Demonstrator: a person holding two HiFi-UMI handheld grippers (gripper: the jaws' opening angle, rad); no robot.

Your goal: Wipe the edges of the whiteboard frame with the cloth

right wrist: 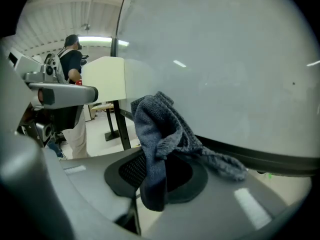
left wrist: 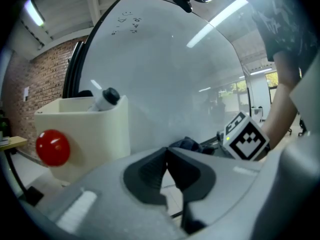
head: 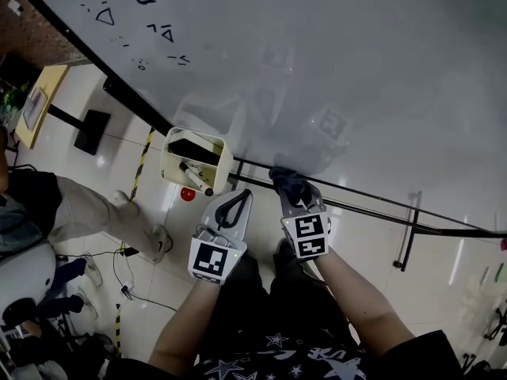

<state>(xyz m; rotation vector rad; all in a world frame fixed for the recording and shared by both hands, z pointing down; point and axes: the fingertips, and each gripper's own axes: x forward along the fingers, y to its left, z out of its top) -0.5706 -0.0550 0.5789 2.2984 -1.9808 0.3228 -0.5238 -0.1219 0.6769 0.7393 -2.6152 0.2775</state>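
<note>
Clamping grey cloth (right wrist: 161, 134) tight in right claw (right wrist: 155, 173), pressing it at whiteboard frame (right wrist: 280, 160) bottom edge, just right of cream pen tray (head: 169, 166). Holding left claw (left wrist: 167, 157) pinched closed, empty, alongside. Judging wipe as barely begun: remaining rail and other edges probably pending.

Writing (head: 146, 22): too small to read.
Marker (left wrist: 103, 100): body hidden in tray (left wrist: 80, 129).
Right gripper (right wrist: 154, 170): jaw gap masked by cloth (right wrist: 161, 126).
</note>
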